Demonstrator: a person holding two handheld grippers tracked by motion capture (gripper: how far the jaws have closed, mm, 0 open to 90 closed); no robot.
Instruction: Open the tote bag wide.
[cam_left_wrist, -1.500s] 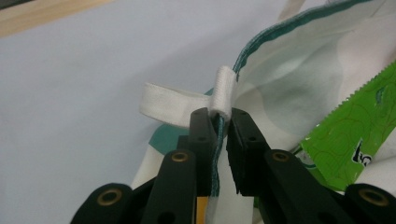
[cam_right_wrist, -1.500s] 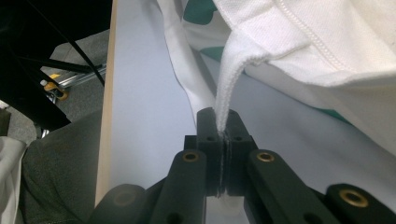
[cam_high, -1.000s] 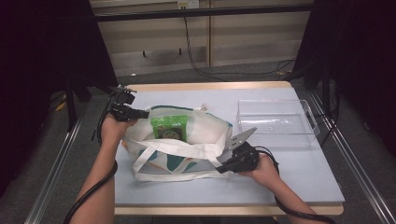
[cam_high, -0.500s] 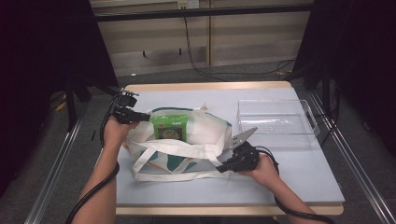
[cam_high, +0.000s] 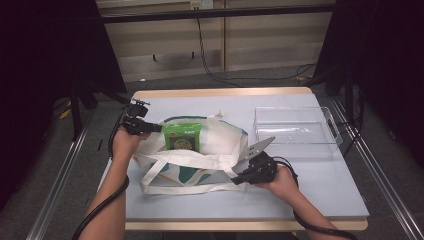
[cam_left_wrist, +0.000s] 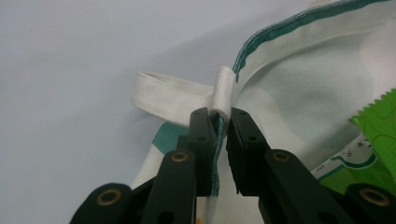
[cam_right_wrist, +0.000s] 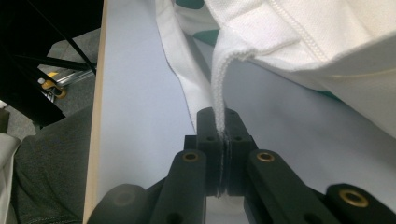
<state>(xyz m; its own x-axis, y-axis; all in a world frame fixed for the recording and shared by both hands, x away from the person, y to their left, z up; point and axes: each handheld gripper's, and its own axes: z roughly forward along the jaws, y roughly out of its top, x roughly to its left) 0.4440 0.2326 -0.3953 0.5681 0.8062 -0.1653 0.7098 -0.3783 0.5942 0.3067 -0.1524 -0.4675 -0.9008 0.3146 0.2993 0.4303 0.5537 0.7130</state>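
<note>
Holding the tote bag (cam_high: 200, 155) mouth open, your left gripper (cam_left_wrist: 218, 122) clamps its left rim and your right gripper (cam_right_wrist: 219, 122) pinches the near rim; next, free one gripper to lift out the green packet (cam_high: 182, 136).

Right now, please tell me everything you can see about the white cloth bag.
The cloth bag is white fabric with teal trim, teal printed shapes and white webbing handles. It lies slumped on the pale table, mouth spread open, a green packet inside. The left hand-held gripper pinches its teal-stitched rim; the right hand-held gripper pinches the opposite edge.
</note>
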